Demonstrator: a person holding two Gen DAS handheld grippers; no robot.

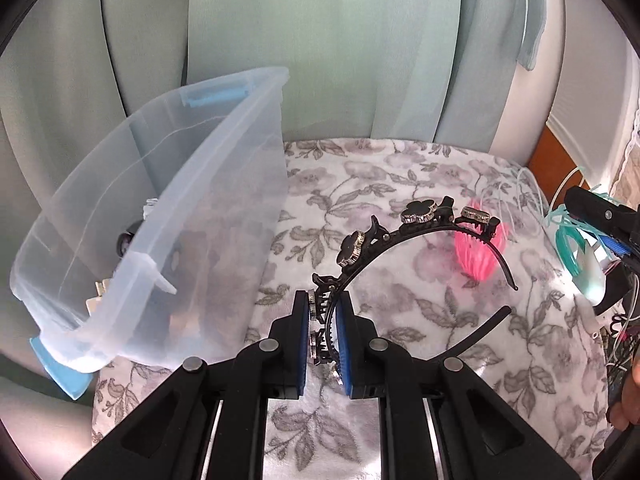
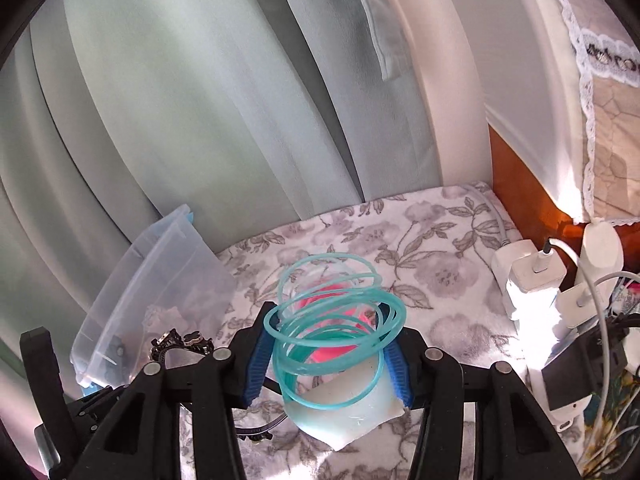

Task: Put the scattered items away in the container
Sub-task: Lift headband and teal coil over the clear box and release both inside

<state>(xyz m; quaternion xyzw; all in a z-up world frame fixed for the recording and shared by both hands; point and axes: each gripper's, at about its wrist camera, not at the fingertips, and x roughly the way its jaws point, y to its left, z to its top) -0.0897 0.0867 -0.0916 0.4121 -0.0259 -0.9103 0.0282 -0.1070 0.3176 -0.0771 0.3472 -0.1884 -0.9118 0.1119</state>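
Observation:
My left gripper (image 1: 323, 300) is shut on one end of a black headband (image 1: 416, 216) with clover-shaped ornaments, held in the air above the floral blanket (image 1: 360, 184). The clear plastic container (image 1: 160, 184) stands tilted to its left, a few small items inside. My right gripper (image 2: 328, 316) is shut on a bundle of teal plastic rings (image 2: 320, 344) with a white piece (image 2: 348, 412) hanging under them. A pink ring coil (image 1: 478, 248) lies on the blanket between the two grippers. In the right wrist view the headband (image 2: 188, 340) and container (image 2: 160, 280) show at the left.
Pale green curtains (image 1: 320, 60) hang behind the bed. A white power strip with chargers and cables (image 2: 532, 280) sits at the blanket's right edge beside a wooden panel (image 2: 520, 200). A hand (image 1: 628, 400) shows at the far right.

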